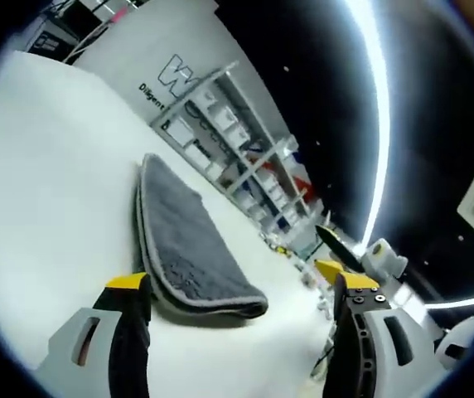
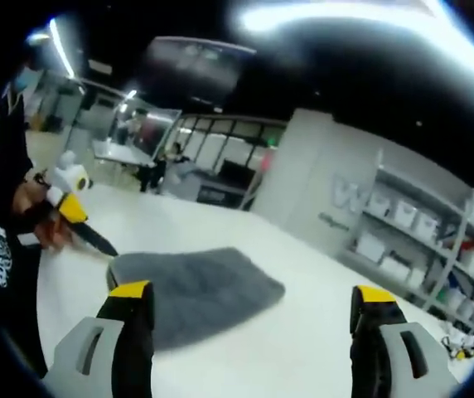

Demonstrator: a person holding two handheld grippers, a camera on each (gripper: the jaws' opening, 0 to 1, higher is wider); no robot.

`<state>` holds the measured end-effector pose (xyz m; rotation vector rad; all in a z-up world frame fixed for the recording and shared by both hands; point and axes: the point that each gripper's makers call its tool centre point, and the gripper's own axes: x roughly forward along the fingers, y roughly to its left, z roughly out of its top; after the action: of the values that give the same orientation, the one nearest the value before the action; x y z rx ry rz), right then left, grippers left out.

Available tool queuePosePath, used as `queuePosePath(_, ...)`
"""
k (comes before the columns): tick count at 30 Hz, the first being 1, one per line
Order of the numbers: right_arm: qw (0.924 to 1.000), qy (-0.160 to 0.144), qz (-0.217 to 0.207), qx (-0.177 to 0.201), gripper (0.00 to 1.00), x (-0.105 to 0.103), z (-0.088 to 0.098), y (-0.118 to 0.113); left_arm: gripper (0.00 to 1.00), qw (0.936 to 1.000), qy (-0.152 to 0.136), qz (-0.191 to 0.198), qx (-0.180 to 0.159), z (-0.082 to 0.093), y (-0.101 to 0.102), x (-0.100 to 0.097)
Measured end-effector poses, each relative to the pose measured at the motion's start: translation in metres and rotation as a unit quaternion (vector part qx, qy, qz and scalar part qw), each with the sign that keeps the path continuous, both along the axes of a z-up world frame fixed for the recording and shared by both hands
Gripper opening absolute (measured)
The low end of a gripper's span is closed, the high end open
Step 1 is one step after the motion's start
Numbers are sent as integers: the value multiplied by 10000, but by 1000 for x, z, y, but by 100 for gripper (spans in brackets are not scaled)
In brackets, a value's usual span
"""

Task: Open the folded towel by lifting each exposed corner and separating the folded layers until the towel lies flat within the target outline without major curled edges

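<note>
While we hold both claws up in the air, the big white table (image 1: 46,207) lies under them. On it rests the grey towel (image 1: 191,245), folded in layers, with its thick folded edge toward the left claw. In the left gripper view the towel sits at 12 o'clock from our left claw (image 1: 241,290), whose jaws are spread wide and hold nothing. In the right gripper view the towel (image 2: 191,290) is at 11 o'clock from our right claw (image 2: 253,303), also spread wide and not touching it. Shelves (image 2: 419,240) with white boxes stand past the table at 2 o'clock.
</note>
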<state>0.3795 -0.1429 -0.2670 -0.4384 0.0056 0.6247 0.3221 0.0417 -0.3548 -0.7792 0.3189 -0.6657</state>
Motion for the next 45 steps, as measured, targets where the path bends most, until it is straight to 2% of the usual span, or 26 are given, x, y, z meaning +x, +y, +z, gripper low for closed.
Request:
queuePosePath(4, 10000, 21, -17, 6, 99, -2, -2, -2, 91, 9998, 52, 47, 173, -3, 2, 0)
queuePosePath(9, 10000, 36, -7, 17, 99, -3, -3, -2, 87, 9996, 41, -27, 264, -6, -1, -2)
queuePosePath(17, 10000, 43, 13, 45, 99, -3, -5, -2, 86, 9999, 101, -80, 0, -1, -3, -1)
queuePosePath(24, 9999, 89, 5, 63, 99, -2, -9, -3, 75, 9993, 88, -107, -347, 7, 1, 1)
queuePosePath(30, 9999, 98, 79, 7, 99, -4, -11, 1, 71, 9991, 92, -81, -394, 7, 3, 1)
queuePosePath(34, 9995, 134, 243, -141, 99, -9, -17, 8, 71, 9996, 100, -98, -238, 1, 2, -2)
queuePosePath(39, 9997, 110, 180, -133, 99, -7, -15, 5, 72, 9996, 162, -169, -124, -4, 0, -5)
queuePosePath(45, 9996, 110, 216, -149, 99, -9, -16, 6, 77, 9997, 187, -144, 99, -9, 0, -8)
